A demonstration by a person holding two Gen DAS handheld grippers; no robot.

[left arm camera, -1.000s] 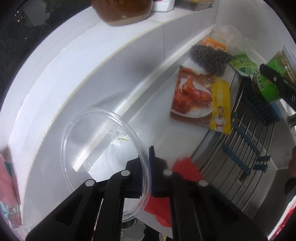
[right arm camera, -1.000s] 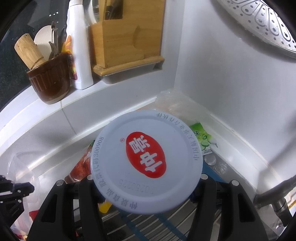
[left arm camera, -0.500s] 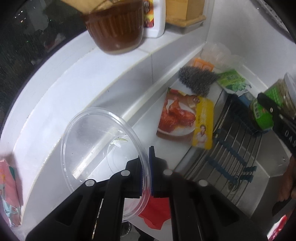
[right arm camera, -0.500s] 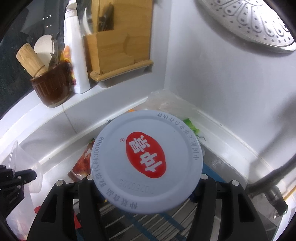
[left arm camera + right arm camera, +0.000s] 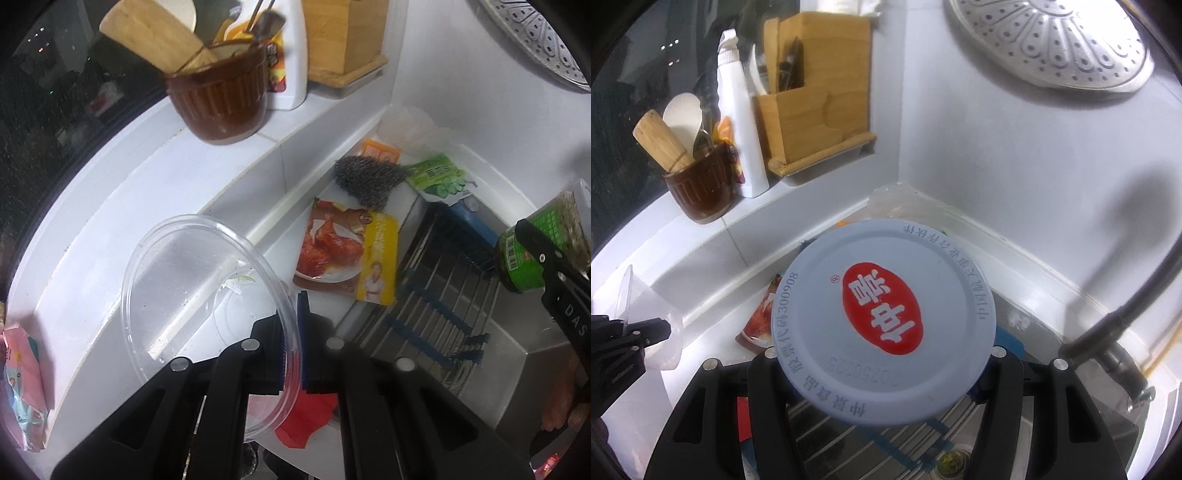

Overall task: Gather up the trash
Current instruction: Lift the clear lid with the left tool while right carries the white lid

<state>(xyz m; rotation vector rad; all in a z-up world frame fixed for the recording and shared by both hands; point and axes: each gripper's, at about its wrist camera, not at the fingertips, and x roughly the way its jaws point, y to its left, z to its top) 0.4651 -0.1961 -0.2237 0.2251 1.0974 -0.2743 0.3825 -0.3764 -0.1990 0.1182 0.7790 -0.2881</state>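
My left gripper (image 5: 291, 332) is shut on the rim of a clear plastic bowl (image 5: 192, 280), which hangs tilted above the white counter. My right gripper (image 5: 882, 354) is shut on a glass jar with a green label (image 5: 535, 251). Its grey lid with a red oval (image 5: 882, 317) fills that view and hides the fingertips. On the counter below lie a chicken-picture packet (image 5: 347, 254), a green packet (image 5: 439, 181), an orange packet (image 5: 380, 151), a clear plastic bag (image 5: 410, 129) and a red scrap (image 5: 306, 417).
A steel scrubber (image 5: 365, 181) lies by the packets. A blue-tipped wire rack (image 5: 443, 295) spans the sink, with a dark faucet (image 5: 1108, 321) at right. On the ledge stand a brown utensil crock (image 5: 221, 99), a white bottle (image 5: 738, 122) and a wooden knife block (image 5: 816, 96). A pink packet (image 5: 22, 376) lies at far left.
Both grippers have risen from the counter with the bowl and the jar still held. More of the ledge, crock and knife block has come into view.
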